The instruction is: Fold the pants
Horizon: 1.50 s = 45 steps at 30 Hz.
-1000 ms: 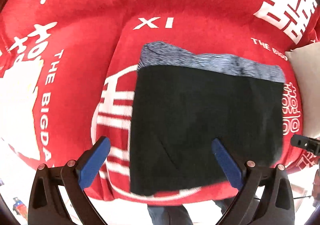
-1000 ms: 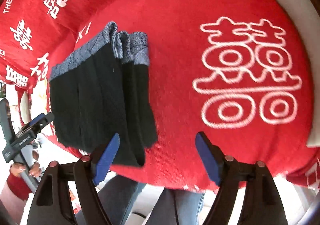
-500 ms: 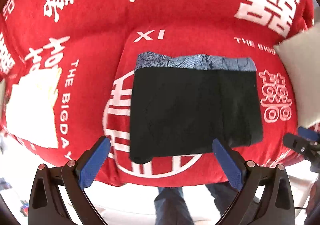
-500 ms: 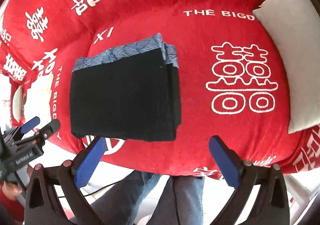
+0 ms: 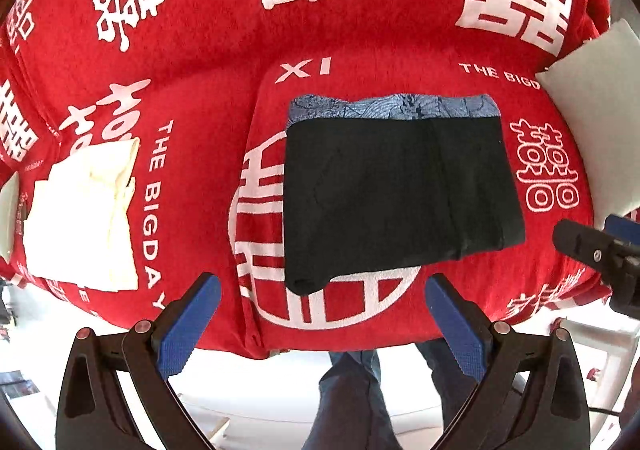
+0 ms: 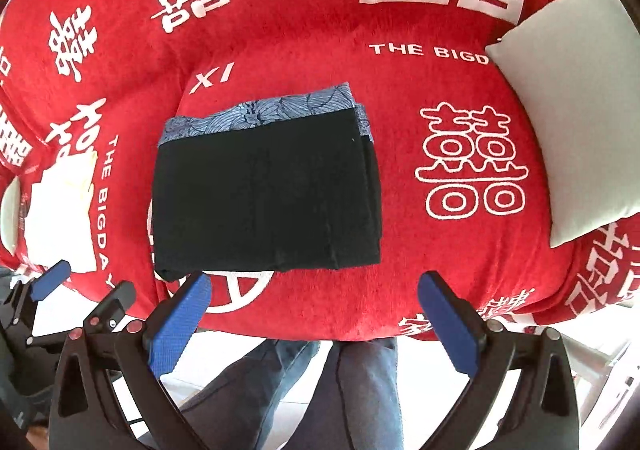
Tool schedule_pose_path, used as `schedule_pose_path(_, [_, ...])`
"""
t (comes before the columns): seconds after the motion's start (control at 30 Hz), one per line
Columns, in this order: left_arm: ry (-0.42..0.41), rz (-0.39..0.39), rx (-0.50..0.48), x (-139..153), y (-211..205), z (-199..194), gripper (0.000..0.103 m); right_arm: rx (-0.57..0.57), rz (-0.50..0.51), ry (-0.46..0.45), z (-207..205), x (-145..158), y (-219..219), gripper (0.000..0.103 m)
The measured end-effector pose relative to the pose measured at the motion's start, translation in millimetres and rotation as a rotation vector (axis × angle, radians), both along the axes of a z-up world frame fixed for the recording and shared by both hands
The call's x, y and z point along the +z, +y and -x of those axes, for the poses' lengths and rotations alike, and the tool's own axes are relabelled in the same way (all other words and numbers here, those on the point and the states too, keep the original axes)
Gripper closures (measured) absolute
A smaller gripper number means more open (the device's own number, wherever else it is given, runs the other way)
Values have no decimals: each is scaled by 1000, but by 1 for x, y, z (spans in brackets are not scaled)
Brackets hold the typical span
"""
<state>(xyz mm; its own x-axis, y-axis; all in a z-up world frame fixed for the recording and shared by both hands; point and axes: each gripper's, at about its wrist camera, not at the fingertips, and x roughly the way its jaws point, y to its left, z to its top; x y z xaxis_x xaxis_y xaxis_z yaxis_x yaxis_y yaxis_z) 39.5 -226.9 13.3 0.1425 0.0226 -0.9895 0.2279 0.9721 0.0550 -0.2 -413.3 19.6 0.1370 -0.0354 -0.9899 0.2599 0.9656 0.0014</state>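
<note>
Both grippers are now sitting farther back from the pants (image 5: 396,190) than a second ago, so more of the red sofa cover (image 5: 240,30) is showing around them and the blur has gone; the pants are lying folded into a flat dark rectangle on the middle seat cushion, their blue patterned waistband (image 5: 394,106) facing the backrest; the left gripper (image 5: 320,322) is hovering over the front edge of the cushion with its fingers spread wide and holding nothing; the right gripper (image 6: 316,318) is doing likewise, fingers wide apart and empty; a folded cream cloth (image 5: 84,210) is lying on the seat to the left, and a grey pillow (image 6: 568,122) is resting to the right; no containers are showing.
</note>
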Motion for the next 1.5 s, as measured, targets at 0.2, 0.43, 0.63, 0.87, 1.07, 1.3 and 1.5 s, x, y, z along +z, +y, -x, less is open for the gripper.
schedule_pose_path(0.2, [-7,-10,-5,3,5,5,1,-5,5,-7,6,4,7,0])
schedule_pose_path(0.43, [3,0,18,5,9,5,1,2,14,-2,9,7,12,0])
schedule_pose_path(0.63, [4,9,8,7,6,5,1,2,13,-5,8,9,12,0])
schedule_pose_path(0.87, [0,11,0,10,4,5,1,2,13,-5,9,10,12,0])
schedule_pose_path(1.07, [2,9,-5,9,4,5,1,5,14,-5,8,9,12,0])
schedule_pose_path(1.3, [-1,16,-13,10,3,6,1,13,26,-1,8,11,17,0])
schedule_pose_path(1.5, [-1,18,-21,10,2,6,1,23,39,-5,6,13,18,0])
